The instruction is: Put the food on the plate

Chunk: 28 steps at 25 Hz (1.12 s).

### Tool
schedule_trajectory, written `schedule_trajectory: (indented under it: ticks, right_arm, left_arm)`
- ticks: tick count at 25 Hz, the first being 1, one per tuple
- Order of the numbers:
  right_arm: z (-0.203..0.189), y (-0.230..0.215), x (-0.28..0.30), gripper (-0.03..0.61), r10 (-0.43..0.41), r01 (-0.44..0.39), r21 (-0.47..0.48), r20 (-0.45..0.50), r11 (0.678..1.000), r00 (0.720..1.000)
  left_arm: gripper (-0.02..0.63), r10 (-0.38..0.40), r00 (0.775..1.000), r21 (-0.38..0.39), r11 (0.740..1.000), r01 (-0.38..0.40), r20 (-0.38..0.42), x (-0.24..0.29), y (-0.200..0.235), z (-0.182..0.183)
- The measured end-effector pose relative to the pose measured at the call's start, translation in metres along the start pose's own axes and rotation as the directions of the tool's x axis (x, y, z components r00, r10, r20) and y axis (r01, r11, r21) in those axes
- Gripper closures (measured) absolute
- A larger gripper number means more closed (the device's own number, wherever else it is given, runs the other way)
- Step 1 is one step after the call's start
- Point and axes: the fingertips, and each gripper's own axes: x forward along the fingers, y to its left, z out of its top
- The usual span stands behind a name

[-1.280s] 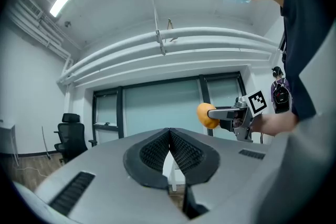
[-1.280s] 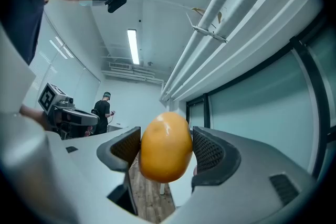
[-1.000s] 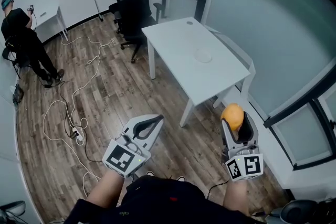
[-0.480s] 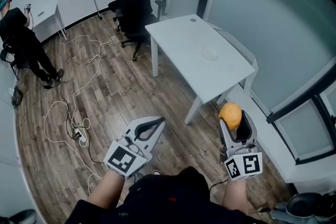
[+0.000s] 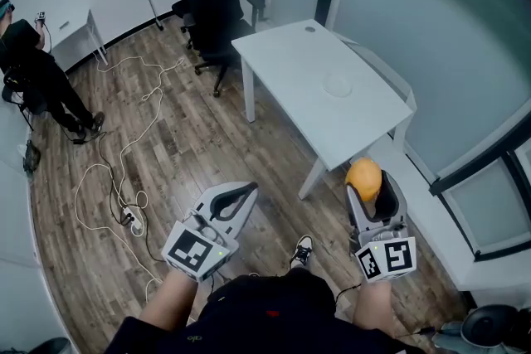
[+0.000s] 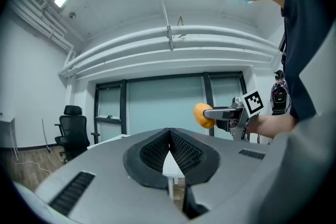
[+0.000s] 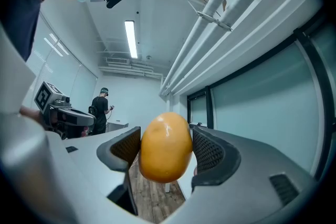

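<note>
Table (image 5: 307, 79) ahead, centre. Plate (image 5: 338, 84) on table, right half. Chairs (image 5: 211, 4) behind table's far-left end. Cables (image 5: 116, 170) on floor, left of table. Person (image 5: 37, 75) far left. Food (image 5: 364, 178) between right gripper (image 5: 370, 191) jaws, before table's near corner. Left gripper (image 5: 246, 193) well left of it.

White table (image 5: 290, 70); black chairs (image 5: 214, 4) behind it; cables (image 5: 124, 147), perhaps power strip (image 5: 131, 220), on wood floor (image 5: 199, 145).

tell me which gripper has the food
The right gripper: its jaws clamp the orange, egg-shaped food. The left gripper holds nothing, its jaws pressed together.
</note>
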Motion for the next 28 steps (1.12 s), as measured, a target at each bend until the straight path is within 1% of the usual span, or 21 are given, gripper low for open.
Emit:
schedule_trajectory:
  ticks: [3, 6, 11, 15, 18, 20, 24, 28]
  right_arm:
    - [-0.004, -0.014, 0.021, 0.253, 0.031, -0.031, -0.011, 0.001, 0.999, 1.000]
    - [-0.007, -0.039, 0.044, 0.253, 0.046, -0.046, -0.010, -0.001, 0.999, 0.999]
    - [-0.015, -0.088, 0.077, 0.253, 0.075, -0.075, 0.000, -0.008, 0.997, 0.997]
    - [-0.018, -0.135, 0.094, 0.253, 0.079, -0.079, 0.006, -0.013, 0.997, 0.997]
    - [-0.027, -0.175, 0.102, 0.253, 0.079, -0.079, 0.016, -0.019, 0.997, 0.997]
    - [-0.035, -0.199, 0.105, 0.253, 0.086, -0.085, 0.023, -0.026, 0.996, 0.996]
    - [-0.046, -0.234, 0.113, 0.253, 0.094, -0.093, 0.026, -0.041, 0.995, 0.995]
    - [-0.055, -0.264, 0.121, 0.253, 0.043, -0.042, 0.047, -0.041, 0.998, 0.998]
  left_arm:
    - [0.592, 0.007, 1.000, 0.003, 1.000, -0.007, 0.000, 0.026, 0.010, 0.001]
    - [0.592, 0.014, 1.000, 0.007, 1.000, -0.014, 0.001, 0.056, 0.018, 0.006]
    - [0.592, 0.061, 0.997, 0.030, 0.998, -0.060, -0.036, 0.109, 0.034, 0.011]
    - [0.592, 0.073, 0.996, 0.035, 0.997, -0.071, -0.042, 0.156, 0.035, 0.018]
    - [0.592, 0.059, 0.997, 0.034, 0.998, -0.058, -0.043, 0.197, 0.029, 0.011]
    - [0.592, 0.049, 0.997, 0.025, 0.999, -0.047, -0.057, 0.223, 0.024, 0.005]
    - [0.592, 0.033, 0.997, 0.005, 0.999, -0.033, -0.066, 0.264, 0.018, 0.000]
    - [0.592, -0.004, 0.997, -0.006, 1.000, 0.004, -0.083, 0.296, 0.016, -0.003]
